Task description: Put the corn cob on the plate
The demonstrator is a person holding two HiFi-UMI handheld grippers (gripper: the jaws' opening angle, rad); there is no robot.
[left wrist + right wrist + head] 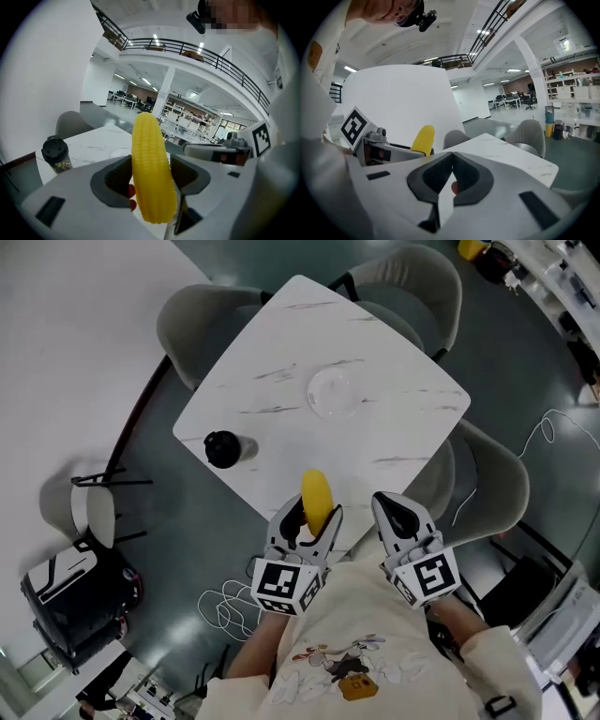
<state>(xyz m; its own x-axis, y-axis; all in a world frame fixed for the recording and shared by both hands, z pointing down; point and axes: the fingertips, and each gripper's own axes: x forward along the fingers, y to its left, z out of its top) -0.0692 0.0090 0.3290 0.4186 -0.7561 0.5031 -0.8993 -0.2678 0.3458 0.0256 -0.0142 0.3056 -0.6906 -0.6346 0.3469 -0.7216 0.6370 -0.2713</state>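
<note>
- Now my left tongs (pixel 311 515) (pixel 151 176) are pinching the corn (pixel 316 495) (pixel 149 159), one jaw pressed to each side of its lower half.
- Its tapered end sticks out well past the jaw tips and points away from me; the blunt end sits back between the jaws.
- From the head view, these tongs hang at the near corner of the desk (pixel 394 418), with the corn reaching out over the white top and clear of it.
- My right tongs (pixel 398 512) (pixel 451 161) are just to the right of the left pair, at the same desk edge, and their jaws are pressed together tip to tip.
- In the right gripper view the corn (pixel 423 139) shows to the left of those jaws, behind the left tongs' body.
- Well ahead of both tongs, near the middle of the desk, lies the clear plate (pixel 312 395); the corn is well apart from it.
- Ahead and to the left of my left tongs stands a black-lidded cup (pixel 222 448) (pixel 56 152), upright by the desk's left edge.
- Grey chairs (pixel 202 320) ring the desk beyond the tongs.
</note>
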